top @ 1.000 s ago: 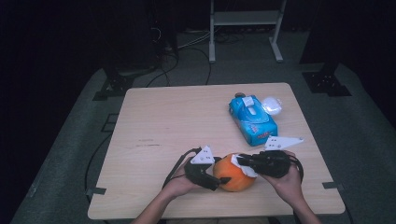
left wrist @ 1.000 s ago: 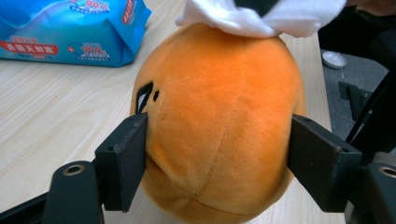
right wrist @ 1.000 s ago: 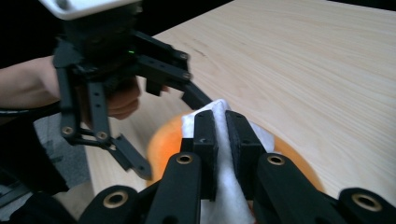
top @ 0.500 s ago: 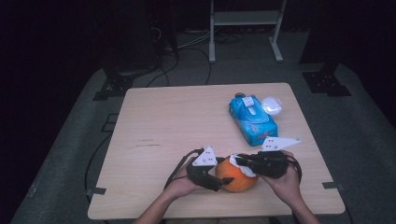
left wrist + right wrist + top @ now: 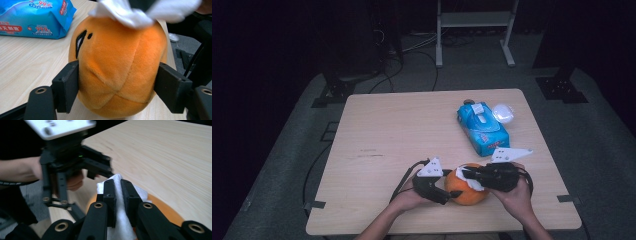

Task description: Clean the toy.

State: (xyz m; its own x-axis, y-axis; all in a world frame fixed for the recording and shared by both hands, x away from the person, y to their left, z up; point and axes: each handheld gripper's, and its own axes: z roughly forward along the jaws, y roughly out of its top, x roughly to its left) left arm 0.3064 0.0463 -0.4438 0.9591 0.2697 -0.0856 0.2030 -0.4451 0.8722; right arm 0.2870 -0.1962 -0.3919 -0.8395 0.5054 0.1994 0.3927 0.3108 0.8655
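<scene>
A: Where's the plush (image 5: 468, 192)?

B: On the table (image 5: 412, 130), near its front edge, at about 5 o'clock from the middle. It's orange, with a black mark on its face.

A: And the 2 grippers?

B: The left gripper (image 5: 117, 86) has its jaws clamped on the plush's sides, 1 pad pressing each flank. The right gripper (image 5: 118, 192) comes in from 3 o'clock, its jaws together on a white wipe (image 5: 120, 220) that lies on top of the plush.

A: Anything else?

B: A blue pack (image 5: 482, 127) at 1 o'clock from the plush, with a white lid (image 5: 503, 113) just beside it.
</scene>
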